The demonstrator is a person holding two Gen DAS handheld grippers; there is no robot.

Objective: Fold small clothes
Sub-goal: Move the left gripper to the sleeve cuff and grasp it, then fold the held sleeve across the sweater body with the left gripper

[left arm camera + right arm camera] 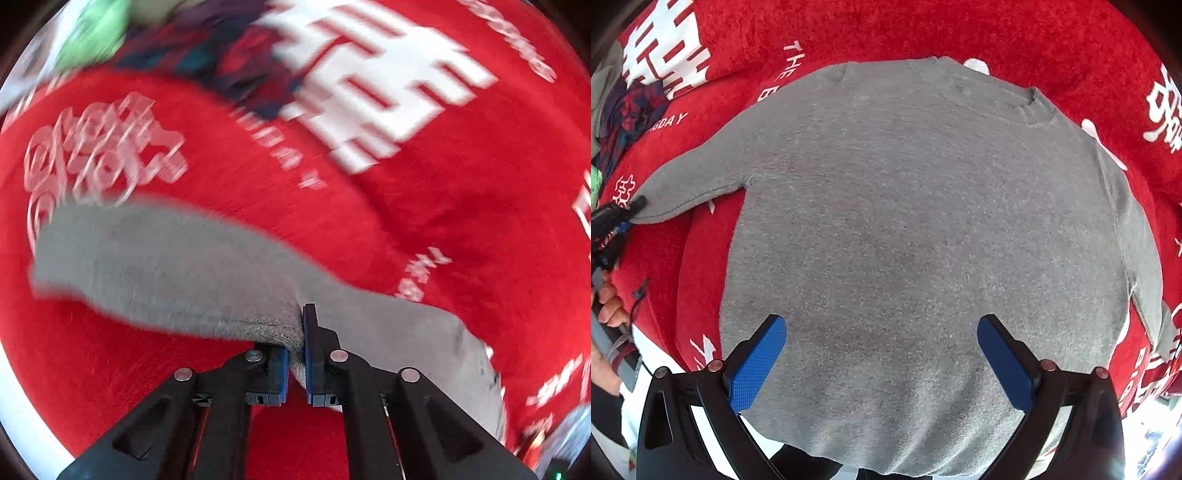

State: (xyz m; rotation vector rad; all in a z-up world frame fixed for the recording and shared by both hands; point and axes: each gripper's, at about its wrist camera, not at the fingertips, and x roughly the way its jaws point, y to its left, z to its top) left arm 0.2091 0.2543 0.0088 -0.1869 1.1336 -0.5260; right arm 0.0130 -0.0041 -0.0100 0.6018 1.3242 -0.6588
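A small grey sweater (908,236) lies flat on a red cloth (923,33) with white print. Its neck is at the far right, its hem toward me. My right gripper (882,354) is open and empty, hovering over the sweater's lower body. My left gripper (295,354) is shut on the cuff of the sweater's left sleeve (177,269), lifted a little off the cloth. The left gripper also shows in the right wrist view (631,206) at the sleeve's end. The left wrist view is motion-blurred.
A dark patterned garment (631,110) and a green item (92,33) lie at the cloth's far left. The red cloth's white-edged border (657,354) runs along the near side. A hand (609,314) holds the left gripper's handle.
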